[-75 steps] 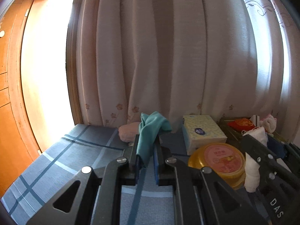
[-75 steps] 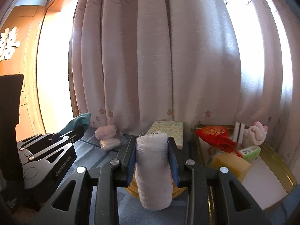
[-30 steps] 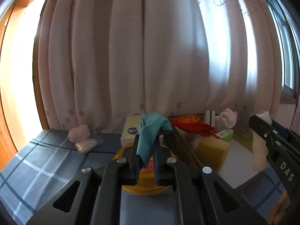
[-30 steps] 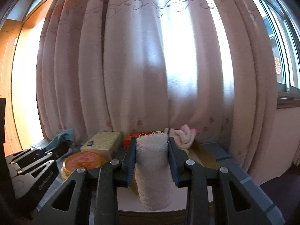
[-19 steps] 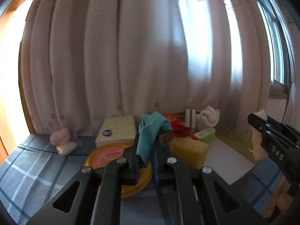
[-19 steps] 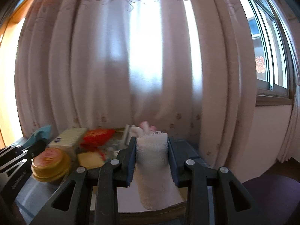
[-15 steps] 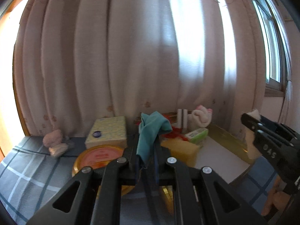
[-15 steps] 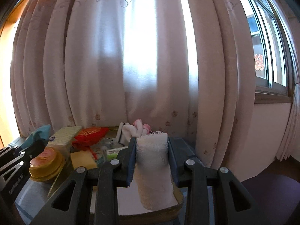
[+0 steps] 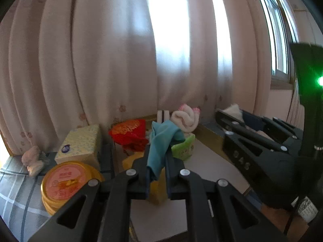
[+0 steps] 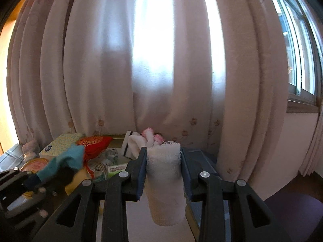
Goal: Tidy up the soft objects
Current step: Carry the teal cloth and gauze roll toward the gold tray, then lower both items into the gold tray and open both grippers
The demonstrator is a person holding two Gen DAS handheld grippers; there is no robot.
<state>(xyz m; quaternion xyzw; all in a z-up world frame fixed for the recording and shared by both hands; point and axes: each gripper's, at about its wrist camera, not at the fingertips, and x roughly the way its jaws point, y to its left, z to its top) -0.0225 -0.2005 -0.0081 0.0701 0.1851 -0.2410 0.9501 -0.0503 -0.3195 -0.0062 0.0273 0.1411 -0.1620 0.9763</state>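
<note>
Pink curtain (image 10: 161, 70) fills the whole back, hanging down to the desk's (image 9: 14, 199) far edge; window (image 10: 298, 60) w/ sill off to its right. Desk has a grey plaid cover. One shallow gold-rimmed tray (image 9: 210, 139) sits on it; landmark for the rest.

Tray's near half is bare pale floor, open room there; its back half, toward the curtain, is crowded. In the tray: 1 red pouch (image 9: 129, 131), 1 white-and-pink rolled towel (image 9: 185, 119) at the far rim, 1 green packet (image 9: 182, 147), 1 yellow sponge block (image 9: 129, 161) partly hidden. Left of the tray, outside its rim: 1 yellow tissue box (image 9: 80, 145), 1 round orange-lidded tin (image 9: 64, 183) in front of it, and further left approx 2 small pinkish soft lumps (image 9: 32, 157) by the curtain foot.

Left gripper (image 9: 156, 167) is over the tray's near-left part, fingers (image 9: 142, 167) pinched tight on 1 teal cloth (image 9: 161, 141), which sticks up above them. Right gripper (image 10: 163, 171) is over the tray's near-right rim, fingers (image 10: 140, 169) clamped on 1 white gauze roll (image 10: 164, 181), upright, its lower end hanging below them; can't tell if it touches the tray. Both held items are clear of the clutter at the back.
</note>
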